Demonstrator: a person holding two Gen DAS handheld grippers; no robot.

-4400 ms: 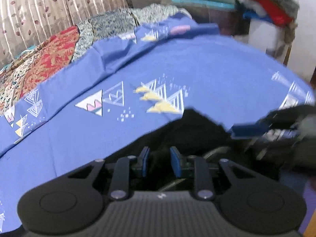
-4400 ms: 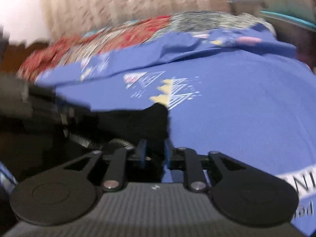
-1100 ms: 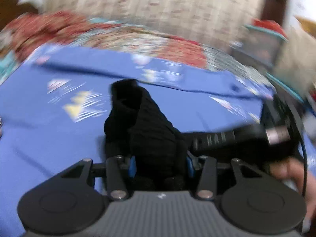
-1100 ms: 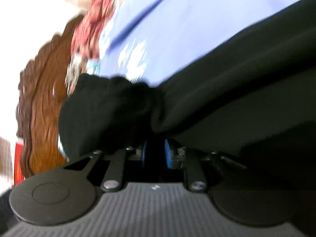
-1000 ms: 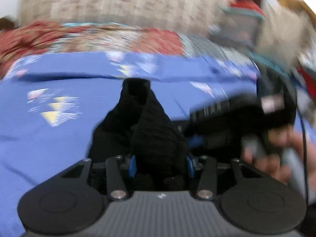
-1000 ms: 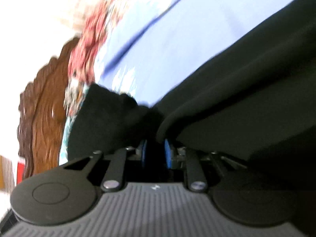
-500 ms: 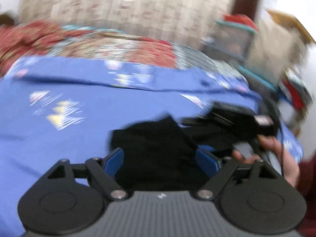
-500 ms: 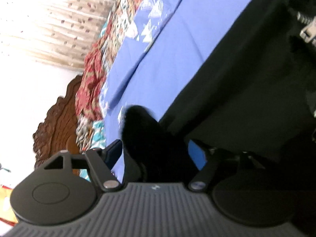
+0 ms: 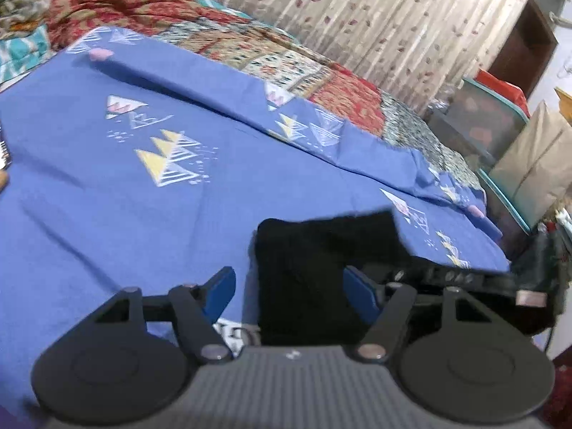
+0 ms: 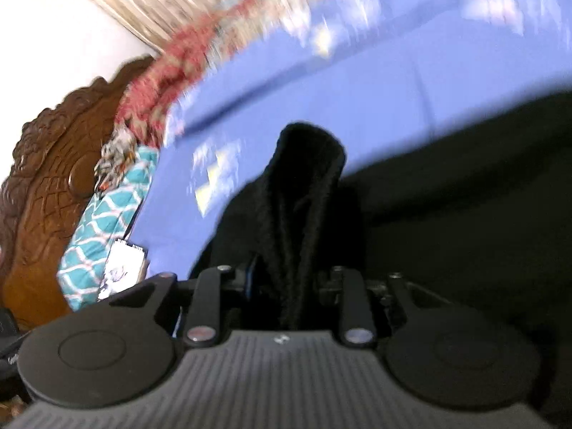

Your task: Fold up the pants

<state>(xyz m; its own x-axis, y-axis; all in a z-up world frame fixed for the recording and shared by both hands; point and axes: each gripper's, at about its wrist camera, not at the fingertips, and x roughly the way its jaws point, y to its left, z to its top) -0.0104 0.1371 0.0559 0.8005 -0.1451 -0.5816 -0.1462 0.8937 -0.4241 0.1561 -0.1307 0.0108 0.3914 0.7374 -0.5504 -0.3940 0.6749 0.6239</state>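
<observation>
The black pants lie on the blue bedsheet, one squared end toward the far right. My left gripper straddles that end and its jaws are closing. The left pad is still clear of the cloth, while the right pad sits at its edge. In the right wrist view a raised fold of the pants runs up between the fingers of my right gripper. Its jaws are closing and pinch that fold. More black cloth spreads to the right.
A patchwork quilt and a curtain lie beyond the sheet. Storage boxes stand at the right. The other tool's black body sits close on the right. A carved wooden headboard, a teal pillow and a white card are left.
Both grippers let go of the pants and spread wide half a second ago. Both have since narrowed, the right one onto a fold. The pants dropped flatter in the left view.
</observation>
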